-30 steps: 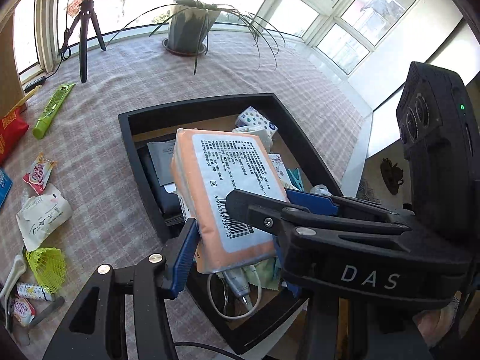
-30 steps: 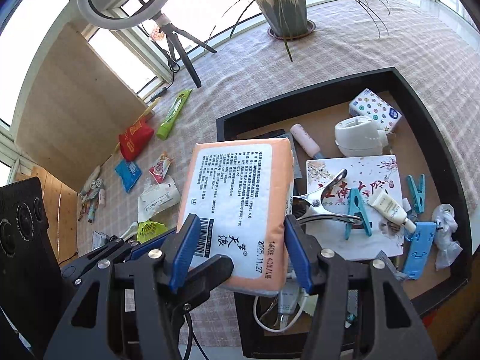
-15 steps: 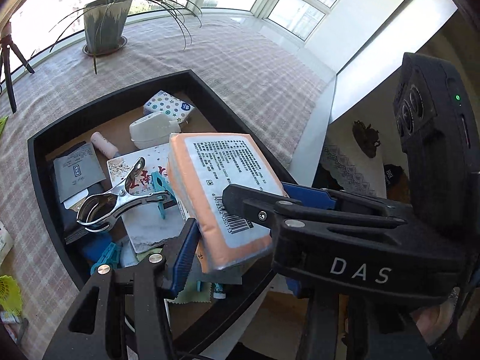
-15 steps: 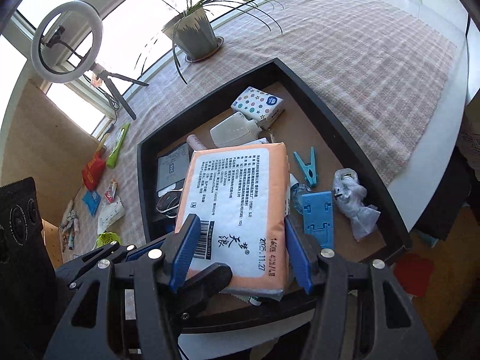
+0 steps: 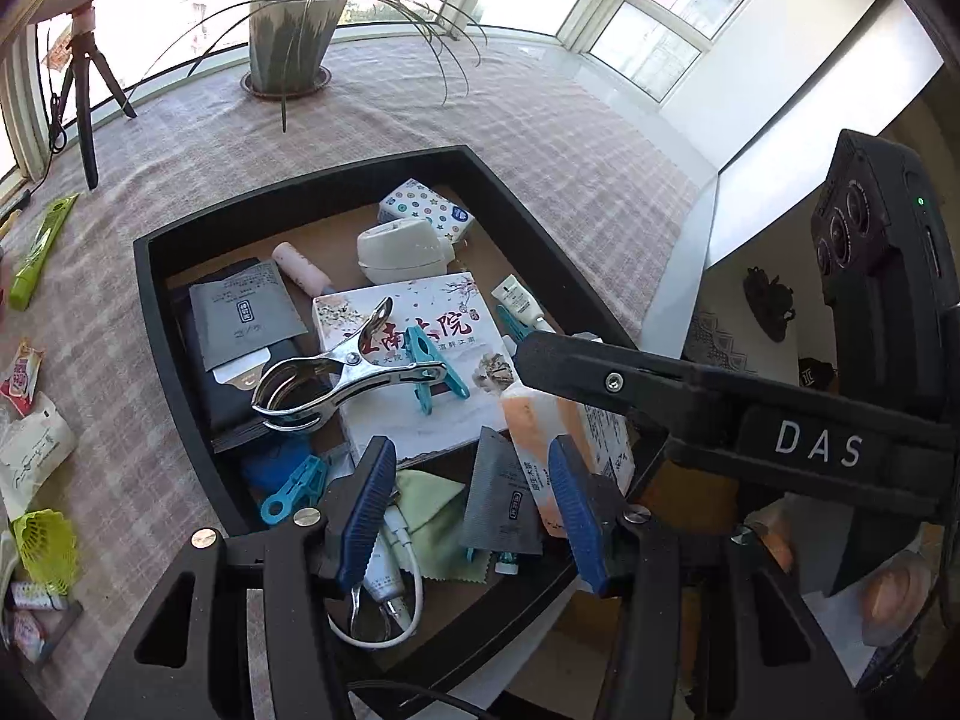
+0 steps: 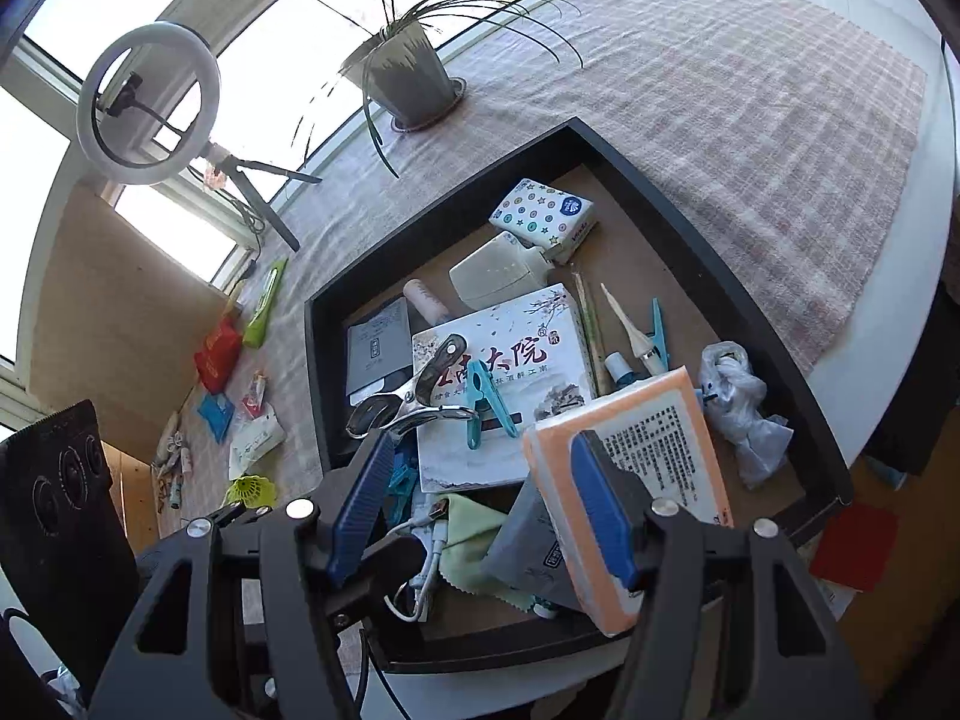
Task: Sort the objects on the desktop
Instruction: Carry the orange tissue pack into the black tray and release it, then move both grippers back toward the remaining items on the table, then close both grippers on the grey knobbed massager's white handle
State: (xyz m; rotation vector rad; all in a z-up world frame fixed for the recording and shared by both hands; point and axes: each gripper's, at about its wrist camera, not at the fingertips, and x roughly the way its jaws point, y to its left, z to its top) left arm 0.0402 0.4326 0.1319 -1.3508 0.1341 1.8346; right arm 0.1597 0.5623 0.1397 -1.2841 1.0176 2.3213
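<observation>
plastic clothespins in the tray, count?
3 clothespins: one on the white box, one just right of it, one at the tray's near-left corner. More may hide under the tissue pack.

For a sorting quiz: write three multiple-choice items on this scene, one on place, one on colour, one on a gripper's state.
1. Where is the orange pack? A in the tray; B beside it; C under it.
2. What colour is the peg on the white box? A red; B teal; C yellow.
3. How is the left gripper? A shut on the pack; B shut on the peg; C open, empty.
Key: A, the pack rests in the tray's near corner; B, the peg is teal; C, its pads stand apart, gripping nothing.
</observation>
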